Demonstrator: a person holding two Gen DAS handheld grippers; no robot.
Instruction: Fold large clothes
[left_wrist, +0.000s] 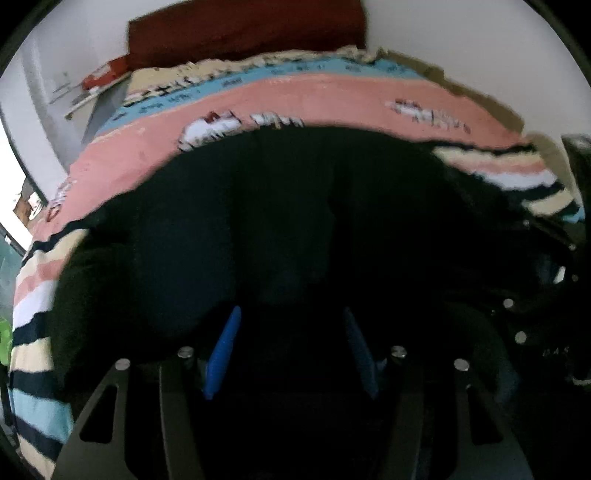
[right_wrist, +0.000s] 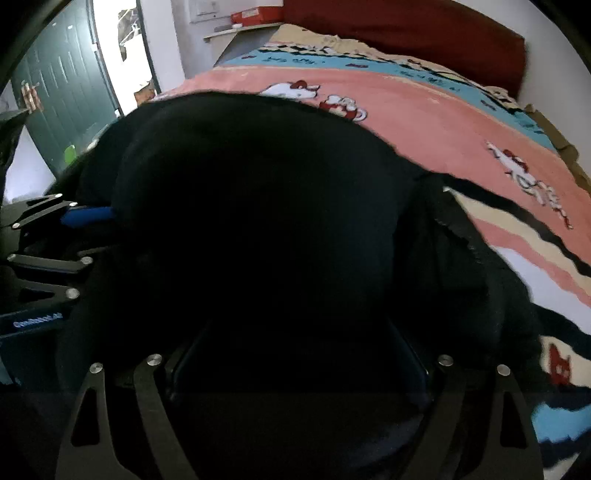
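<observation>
A large black garment (left_wrist: 280, 206) lies bunched in a mound on the bed, and it fills most of the right wrist view (right_wrist: 258, 206) too. My left gripper (left_wrist: 291, 350) points down at it with its blue fingers (left_wrist: 223, 350) standing apart and their inner faces bare. From the right wrist view, one blue left finger (right_wrist: 88, 216) sits at the garment's left edge. My right gripper (right_wrist: 301, 362) has its jaws spread wide, almost lost in the dark cloth. I cannot tell whether its pads press on the cloth.
The bed carries a pink, blue and cream striped cartoon blanket (left_wrist: 332, 99) (right_wrist: 424, 110), with a dark red headboard (right_wrist: 406, 33) at the far end. A shelf with a red box (right_wrist: 255, 16) hangs on the wall. A green door (right_wrist: 62, 85) stands at the left.
</observation>
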